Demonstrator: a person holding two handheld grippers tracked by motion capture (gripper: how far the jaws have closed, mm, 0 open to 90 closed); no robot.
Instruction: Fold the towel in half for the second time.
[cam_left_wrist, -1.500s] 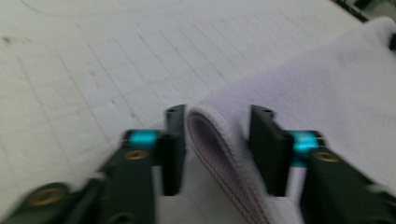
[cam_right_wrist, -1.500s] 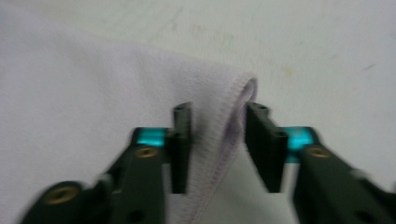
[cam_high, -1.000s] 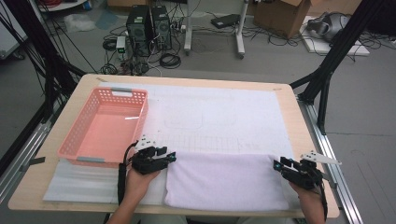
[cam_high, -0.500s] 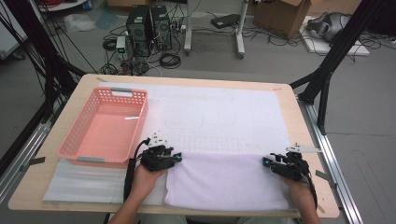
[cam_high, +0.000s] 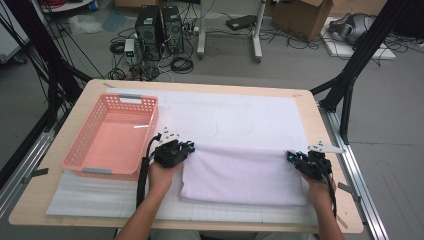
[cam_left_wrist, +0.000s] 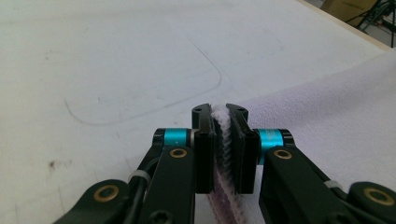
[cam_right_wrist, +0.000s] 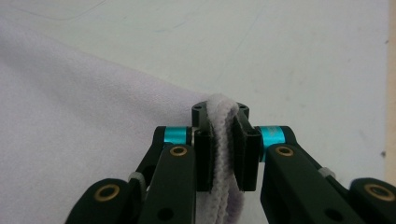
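Left gripper view: unlabelled pale towel (cam_left_wrist: 327, 107) pinched in left claw (cam_left_wrist: 219, 116)

We see a wooden table (cam_high: 325, 150) with rounded corners, its bare light-brown top showing as a border around a large white mat (cam_high: 260, 117) that covers most of it. Faint curved pencil-like lines mark the mat (they show close up in the left gripper view (cam_left_wrist: 140, 70)). On the left part of the mat stands a pink plastic basket (cam_high: 82, 152) with slotted walls, nothing inside it. Near the front, right of the basket, lies a folded pale lilac towel (cam_high: 245, 175), flat on the mat, its far edge running left to right across the table's near half.
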